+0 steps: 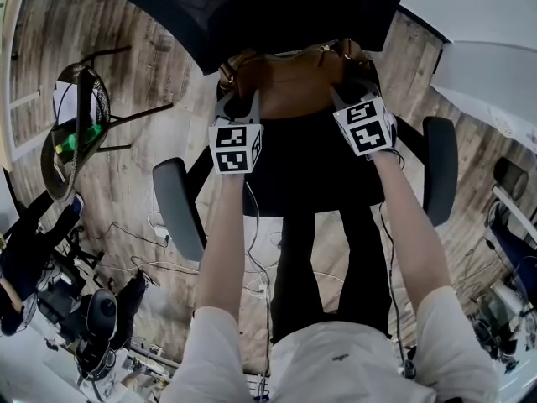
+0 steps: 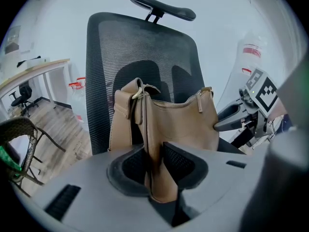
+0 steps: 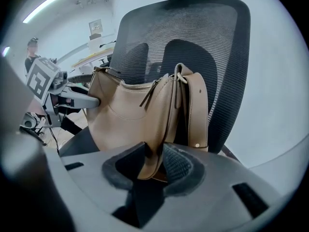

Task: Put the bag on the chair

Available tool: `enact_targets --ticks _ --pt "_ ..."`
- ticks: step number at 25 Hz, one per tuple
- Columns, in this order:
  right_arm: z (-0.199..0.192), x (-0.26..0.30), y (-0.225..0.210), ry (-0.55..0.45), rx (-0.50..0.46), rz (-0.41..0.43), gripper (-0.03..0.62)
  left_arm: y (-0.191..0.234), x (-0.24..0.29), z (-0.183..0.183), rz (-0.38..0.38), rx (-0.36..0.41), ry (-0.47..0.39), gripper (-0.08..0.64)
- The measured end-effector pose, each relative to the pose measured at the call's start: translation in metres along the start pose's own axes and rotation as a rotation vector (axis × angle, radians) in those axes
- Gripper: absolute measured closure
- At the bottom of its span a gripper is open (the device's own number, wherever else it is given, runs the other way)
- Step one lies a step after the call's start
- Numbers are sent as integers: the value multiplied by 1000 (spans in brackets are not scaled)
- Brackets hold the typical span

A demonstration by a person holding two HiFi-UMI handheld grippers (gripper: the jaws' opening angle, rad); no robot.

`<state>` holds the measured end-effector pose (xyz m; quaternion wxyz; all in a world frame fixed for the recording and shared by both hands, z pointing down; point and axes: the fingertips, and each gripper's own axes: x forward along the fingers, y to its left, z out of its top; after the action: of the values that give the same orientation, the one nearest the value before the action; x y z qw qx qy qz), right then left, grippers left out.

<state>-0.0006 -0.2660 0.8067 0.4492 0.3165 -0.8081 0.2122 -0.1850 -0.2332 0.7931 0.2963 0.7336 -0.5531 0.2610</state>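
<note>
A tan leather bag (image 1: 294, 86) stands upright on the seat (image 1: 302, 170) of a black mesh office chair, leaning against its backrest (image 2: 140, 47). My left gripper (image 1: 239, 101) holds the bag's left end, and in the left gripper view the tan side strap fills the gap between the jaws of my left gripper (image 2: 155, 166). My right gripper (image 1: 348, 92) holds the bag's other end. The right gripper view shows a fold of the bag (image 3: 130, 115) pinched in my right gripper (image 3: 153, 163). The bag's underside is hidden.
The chair's armrests (image 1: 178, 208) (image 1: 440, 166) flank my forearms. A wicker chair (image 1: 71, 133) with a green bottle stands at the left. Cables (image 1: 159, 267) run over the wooden floor. A white table (image 1: 478, 23) is at the top right.
</note>
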Motion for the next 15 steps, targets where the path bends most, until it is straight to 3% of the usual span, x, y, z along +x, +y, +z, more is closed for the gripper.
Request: enact_targets --ticks 7,12,15 --pt "4 3 -4 5 -5 -11 459 2 4 5 -18 11 -5 472" --pt "5 6 -4 12 13 -12 445 5 5 7 -42 -48 -17 466" --pt "5 7 -5 10 5 -13 426 4 8 8 -40 -41 -15 446"
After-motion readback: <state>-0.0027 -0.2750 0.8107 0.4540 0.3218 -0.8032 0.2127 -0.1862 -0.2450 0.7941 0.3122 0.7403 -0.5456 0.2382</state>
